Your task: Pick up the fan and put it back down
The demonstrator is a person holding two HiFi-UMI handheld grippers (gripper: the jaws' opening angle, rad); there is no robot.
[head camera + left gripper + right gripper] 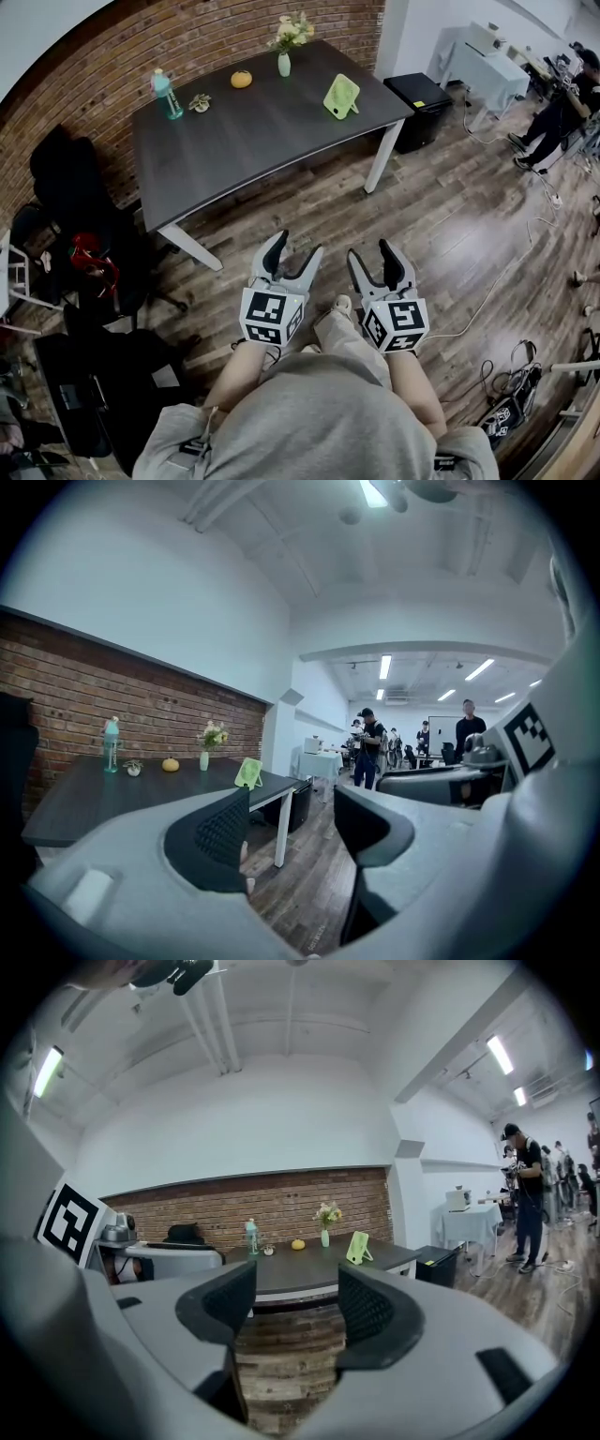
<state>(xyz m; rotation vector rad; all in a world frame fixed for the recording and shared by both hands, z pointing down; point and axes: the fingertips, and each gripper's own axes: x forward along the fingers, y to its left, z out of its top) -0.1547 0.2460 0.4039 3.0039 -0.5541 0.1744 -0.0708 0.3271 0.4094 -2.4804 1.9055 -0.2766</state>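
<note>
**Tools.** The left tool (293, 255) and right tool (371, 258) are held side by side in front of the person, above the wooden floor (450, 225). Both point toward the desk (253, 141).

- Left tool (295, 822): jaws wide apart. Only floor and the far room show through the gap; the pads press on nothing.
- Right tool (295, 1307): jaws wide apart. The gap frames the floor and the near edge of the desk (309, 1283); the pads grip nothing.

**Task item.** The fan (341, 96) – light green – stands on the desk near its right end, propped on its own stand. It is well apart from both tools. It also shows in the left gripper view (248, 772) and the right gripper view (357, 1247).

**Other items on the desk.** These are ranged along the far side, next to the brick wall (112, 66):

- Bottle (168, 94), upright, at the left.
- Small ornament (199, 102), just beside the bottle.
- Orange fruit (241, 80).
- Vase (284, 61) with flowers, left of the fan.

**Surroundings.** A black box (422, 98) sits on the floor off the right end of the desk. Dark chairs (66, 187) stand to the left of the desk. A white table (487, 66) and a person (562, 103) occupy the far right – well clear of the desk.
</note>
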